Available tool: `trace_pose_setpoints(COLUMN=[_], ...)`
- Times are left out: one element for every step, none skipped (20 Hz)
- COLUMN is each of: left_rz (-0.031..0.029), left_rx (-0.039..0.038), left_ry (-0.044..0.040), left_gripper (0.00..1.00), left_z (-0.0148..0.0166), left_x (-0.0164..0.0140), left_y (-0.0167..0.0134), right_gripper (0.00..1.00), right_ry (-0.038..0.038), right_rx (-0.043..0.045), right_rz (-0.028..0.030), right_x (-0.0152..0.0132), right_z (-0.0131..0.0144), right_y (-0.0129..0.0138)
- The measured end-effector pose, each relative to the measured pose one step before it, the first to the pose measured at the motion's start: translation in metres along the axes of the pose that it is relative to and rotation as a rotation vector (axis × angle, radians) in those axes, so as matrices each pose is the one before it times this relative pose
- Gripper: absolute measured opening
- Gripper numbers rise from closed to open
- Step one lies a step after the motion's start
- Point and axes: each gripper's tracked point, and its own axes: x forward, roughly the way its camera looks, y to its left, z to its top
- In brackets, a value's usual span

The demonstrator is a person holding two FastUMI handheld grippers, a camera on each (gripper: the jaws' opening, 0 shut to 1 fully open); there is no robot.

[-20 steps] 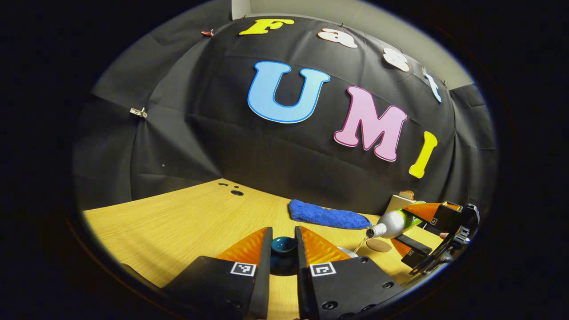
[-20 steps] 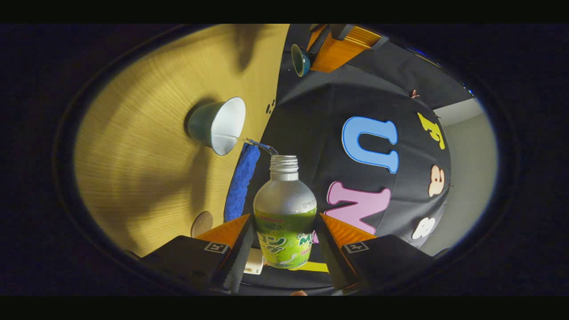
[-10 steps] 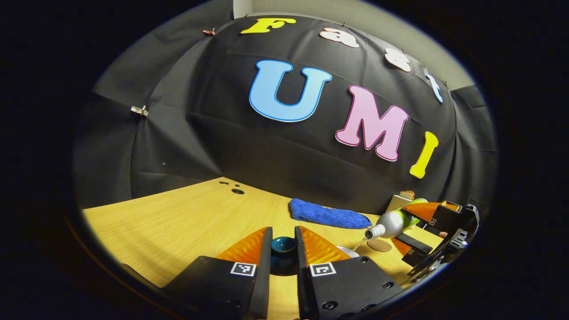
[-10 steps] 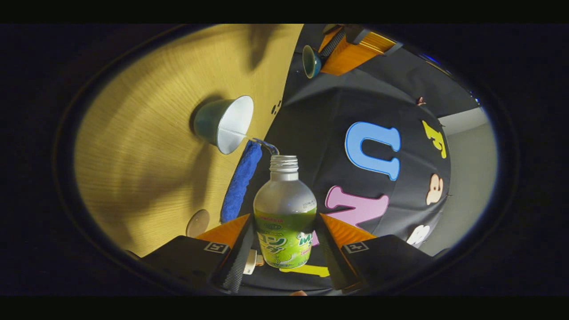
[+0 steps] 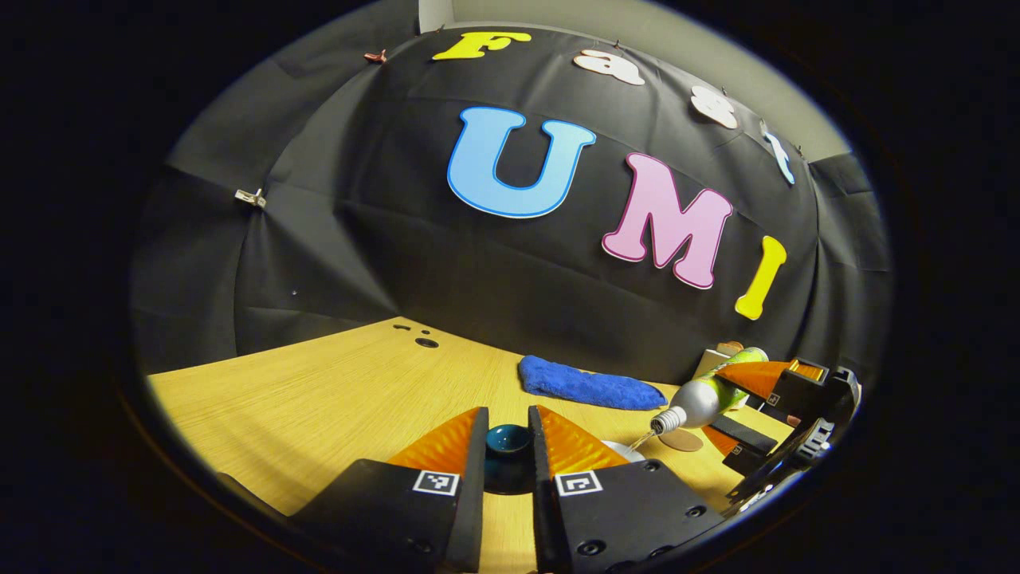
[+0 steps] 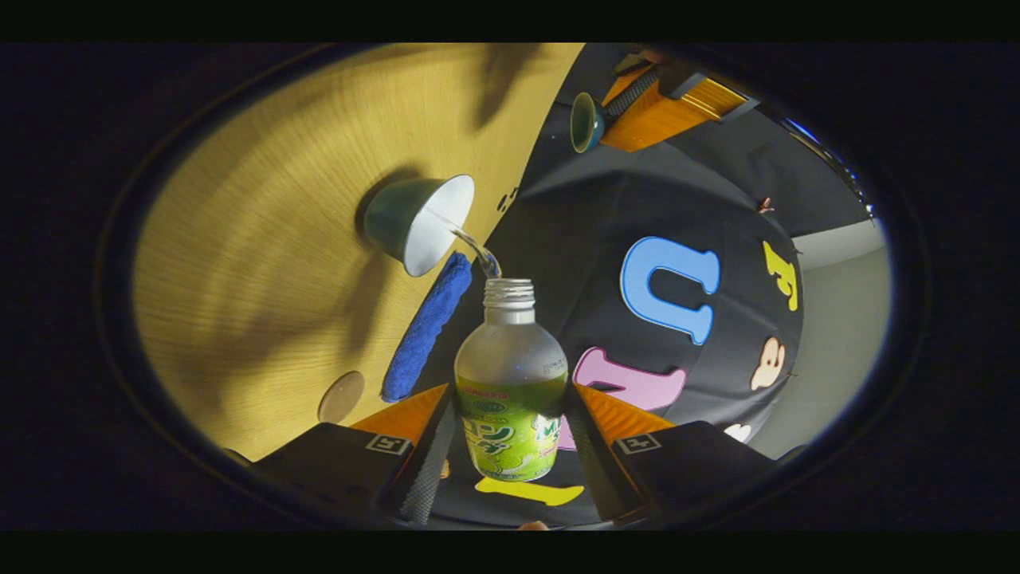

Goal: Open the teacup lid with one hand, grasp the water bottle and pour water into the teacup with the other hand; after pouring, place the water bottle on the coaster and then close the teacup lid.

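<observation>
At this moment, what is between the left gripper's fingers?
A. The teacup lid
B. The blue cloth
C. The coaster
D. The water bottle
A. In the left gripper view the left gripper holds the small dark teal teacup lid between its fingers, while the water bottle sits in the right gripper, pouring into the teacup.

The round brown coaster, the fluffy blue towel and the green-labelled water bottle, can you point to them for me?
Round brown coaster [image 6: 341, 396]: right gripper view, middle of its flat top.
Fluffy blue towel [image 5: 586, 386]: left gripper view, middle of the folded cloth.
Green-labelled water bottle [image 6: 510, 363]: right gripper view, frosted shoulder above the label.
</observation>
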Motion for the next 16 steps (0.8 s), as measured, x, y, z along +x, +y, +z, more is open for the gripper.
trace_pose_setpoints(left_rz=[0.00032,-0.00013,-0.00042,-0.00027,-0.00085,-0.00081,-0.00067,-0.00064,-0.00051,-0.00096,-0.00044,0.00041,-0.00030,0.00097,0.00097,0.00000], left_rx=[0.00002,-0.00062,-0.00034,0.00007,0.00019,0.00007,0.00033,0.00000,-0.00057,-0.00067,-0.00048,-0.00028,-0.00025,-0.00025,-0.00022,-0.00024], left_ry=[-0.00003,0.00037,0.00062,0.00021,0.00019,-0.00044,-0.00025,0.00024,0.00080,0.00134,0.00166,0.00140,0.00007,-0.00077,-0.00102,-0.00044], left_gripper=[0.30,0.30,0.30,0.30,0.30,0.30,0.30,0.30,0.30,0.30,0.30,0.30,0.30,0.30,0.30,0.30], left_z=[-0.00024,-0.00046,0.00063,-0.00093,0.00041,-0.00029,0.00026,-0.00063,0.00034,-0.00012,0.00006,-0.00177,0.00041,-0.00013,0.00047,-0.00014], left_x=[0.00015,-0.00016,-0.00065,0.00064,0.00069,0.00028,-0.00034,0.00013,-0.00046,-0.00043,-0.00028,0.00134,0.00019,-0.00026,0.00007,-0.00014], left_y=[0.00003,-0.00004,-0.00018,0.00038,-0.00042,-0.00087,0.00032,-0.00009,-0.00065,-0.00096,0.00004,0.00055,0.00002,0.00046,0.00005,-0.00001], right_gripper=[0.78,0.78,0.78,0.78,0.77,0.78,0.77,0.78,0.77,0.77,0.77,0.77,0.77,0.77,0.77,0.78], right_ry=[-0.00452,-0.00410,-0.00642,-0.00651,-0.00410,-0.00365,-0.00162,-0.00073,-0.00341,-0.00468,-0.00494,-0.00647,-0.00580,-0.00715,-0.00290,-0.00321], right_rx=[-0.01496,-0.01805,-0.01971,-0.01949,-0.01815,-0.01735,-0.01672,-0.01234,-0.01124,-0.01086,-0.01263,-0.01448,-0.01400,-0.01414,-0.01229,-0.01334], right_rz=[-0.00224,-0.00313,0.00099,-0.00144,-0.00114,-0.00342,-0.00199,-0.00341,-0.00166,-0.00298,-0.00366,-0.00492,-0.00594,-0.00604,-0.00952,-0.01515], right_x=[-0.00011,0.00105,-0.00035,0.00093,-0.00032,0.00026,0.00013,0.00112,-0.00041,0.00039,0.00008,-0.00038,-0.00066,0.00126,0.00087,0.00130], right_z=[-0.00081,0.00055,-0.00049,-0.00031,0.00053,-0.00177,-0.00198,0.00020,-0.00010,-0.00162,-0.00010,0.00070,0.00004,-0.00023,-0.00157,-0.00032], right_y=[-0.00076,-0.00102,-0.00042,-0.00185,-0.00144,-0.00121,-0.00106,-0.00107,-0.00083,-0.00114,-0.00125,-0.00189,-0.00104,-0.00197,-0.00307,-0.00442])
